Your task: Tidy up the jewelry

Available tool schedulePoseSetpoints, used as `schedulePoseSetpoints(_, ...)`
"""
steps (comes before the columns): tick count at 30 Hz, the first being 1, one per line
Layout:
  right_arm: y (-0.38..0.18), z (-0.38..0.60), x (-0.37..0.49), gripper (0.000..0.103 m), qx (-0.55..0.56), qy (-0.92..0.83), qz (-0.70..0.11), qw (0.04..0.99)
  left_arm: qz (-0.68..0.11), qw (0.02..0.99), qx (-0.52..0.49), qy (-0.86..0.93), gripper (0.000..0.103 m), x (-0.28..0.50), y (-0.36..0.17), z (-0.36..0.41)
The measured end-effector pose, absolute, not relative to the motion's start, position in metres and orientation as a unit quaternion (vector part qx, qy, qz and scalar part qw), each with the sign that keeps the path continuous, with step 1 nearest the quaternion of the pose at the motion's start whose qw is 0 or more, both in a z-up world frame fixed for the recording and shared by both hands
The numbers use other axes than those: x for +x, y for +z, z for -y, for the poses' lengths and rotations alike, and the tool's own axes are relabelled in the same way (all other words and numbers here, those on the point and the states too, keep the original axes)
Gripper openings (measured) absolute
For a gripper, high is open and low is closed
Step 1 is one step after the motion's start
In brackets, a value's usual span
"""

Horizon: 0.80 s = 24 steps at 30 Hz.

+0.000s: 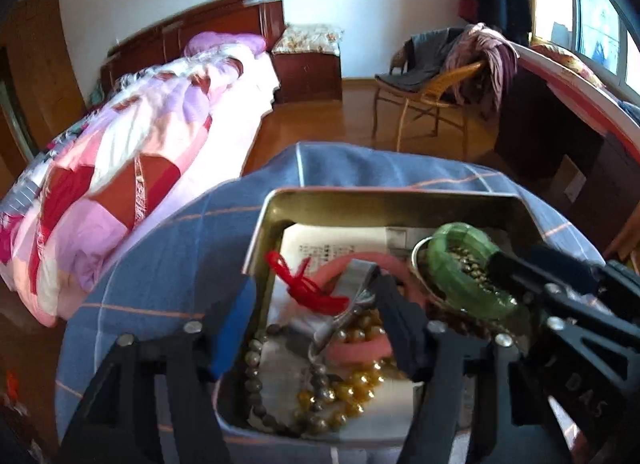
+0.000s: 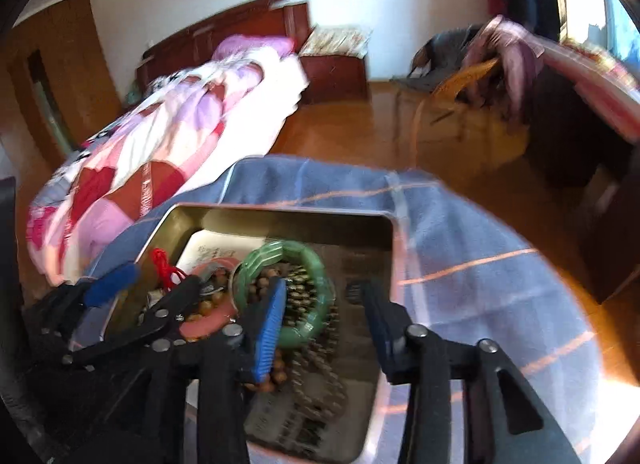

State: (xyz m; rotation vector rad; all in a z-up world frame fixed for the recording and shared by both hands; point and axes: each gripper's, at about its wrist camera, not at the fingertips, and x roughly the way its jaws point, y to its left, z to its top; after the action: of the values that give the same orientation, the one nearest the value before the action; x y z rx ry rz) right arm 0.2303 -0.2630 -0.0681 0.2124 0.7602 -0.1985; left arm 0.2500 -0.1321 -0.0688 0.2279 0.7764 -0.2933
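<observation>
A metal tin [image 1: 384, 200] sits on a blue checked cloth [image 1: 168, 248] and holds jewelry: a green bangle [image 1: 460, 268], a pink bangle [image 1: 360, 348], a red tassel [image 1: 308, 284], gold beads [image 1: 352, 388] and a grey bead string [image 1: 256, 380]. My left gripper [image 1: 308, 324] is open over the tin, one finger outside its left wall, one among the pink bangle and beads. My right gripper [image 2: 320, 296] is open, its blue-padded left finger [image 2: 272, 324] inside the green bangle [image 2: 296, 264], the other over the tin's right wall [image 2: 390, 264].
The cloth-covered surface [image 2: 480, 264] drops to a wooden floor [image 1: 312, 124]. A bed with a pink quilt [image 1: 140, 136] lies to the left. A wicker chair with clothes [image 1: 440, 80] and a desk [image 1: 560, 104] stand at the right by the window.
</observation>
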Motion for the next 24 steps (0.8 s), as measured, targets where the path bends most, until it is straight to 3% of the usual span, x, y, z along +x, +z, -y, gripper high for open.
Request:
schedulePoseSetpoints(2,-0.061,0.262,0.216,0.053,0.1,-0.112,-0.356,0.922,-0.355,0.92,0.122,-0.113,0.094,0.239,-0.062,0.129)
schedulePoseSetpoints(4,-0.057,0.262,0.201,0.069,0.11,-0.122,-0.342,0.925,-0.35,0.924,0.119,-0.102,0.1,0.235,-0.059,0.123)
schedulePoseSetpoints(5,-0.056,0.261,0.194,0.073,0.115,-0.126,-0.334,0.927,-0.354,0.923,0.113,-0.101,0.1,0.233,-0.058,0.12)
schedulePoseSetpoints(24,-0.048,0.225,0.07,0.073,0.122,-0.143,-0.329,0.925,-0.326,0.934,0.13,-0.066,0.103,0.117,-0.043,0.07)
